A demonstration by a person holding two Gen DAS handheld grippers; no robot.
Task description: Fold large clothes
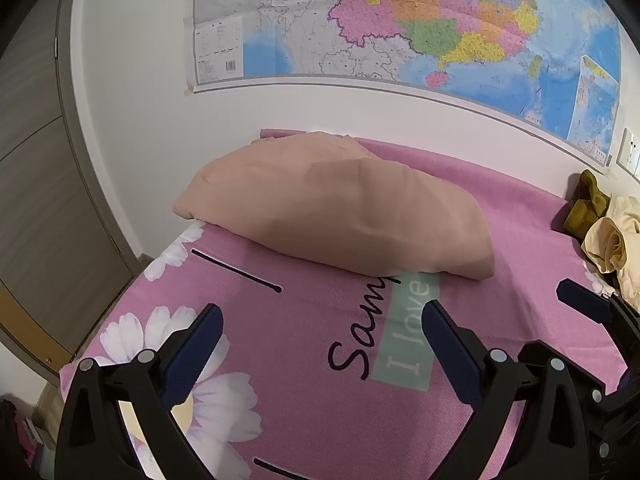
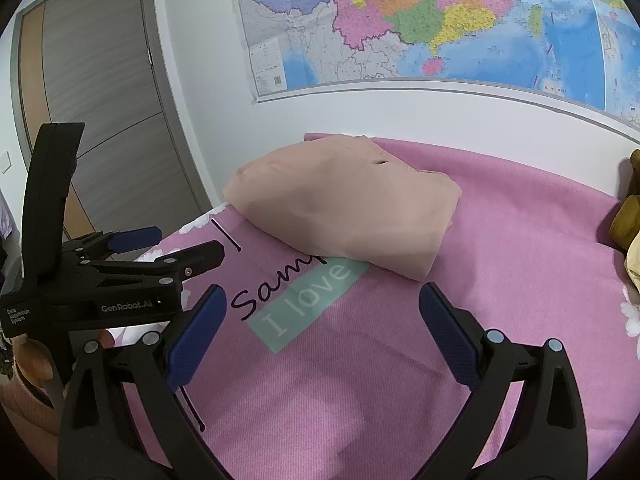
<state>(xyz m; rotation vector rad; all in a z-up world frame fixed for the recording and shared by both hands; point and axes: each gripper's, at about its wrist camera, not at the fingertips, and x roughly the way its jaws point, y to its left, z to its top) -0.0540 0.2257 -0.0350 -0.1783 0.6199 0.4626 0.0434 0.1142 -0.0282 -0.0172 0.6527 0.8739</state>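
At nine o'clock in your left wrist view stands the grey door, and from eleven to two o'clock the wall map fills the top. Your left gripper sits at six o'clock with its jaws spread wide and nothing between them, over the pink floral sheet. Just above centre, toward twelve o'clock, lies the folded peach garment, a thick bundle resting on the sheet, its near edge covering part of the printed lettering. At three o'clock a loose heap of cream and olive clothes sits at the sheet's far right edge, well apart from the folded bundle. The tips of your right gripper show at four o'clock.

In your right wrist view, the door is at ten o'clock, and your left gripper comes in at nine o'clock, seen from the side with its fingers parted. Your right gripper is at six o'clock, jaws wide apart and holding nothing, hovering over the sheet. The peach garment lies just above centre, near twelve o'clock, clear of both tongs. The map spans the top, and the clothes heap barely shows at three o'clock.
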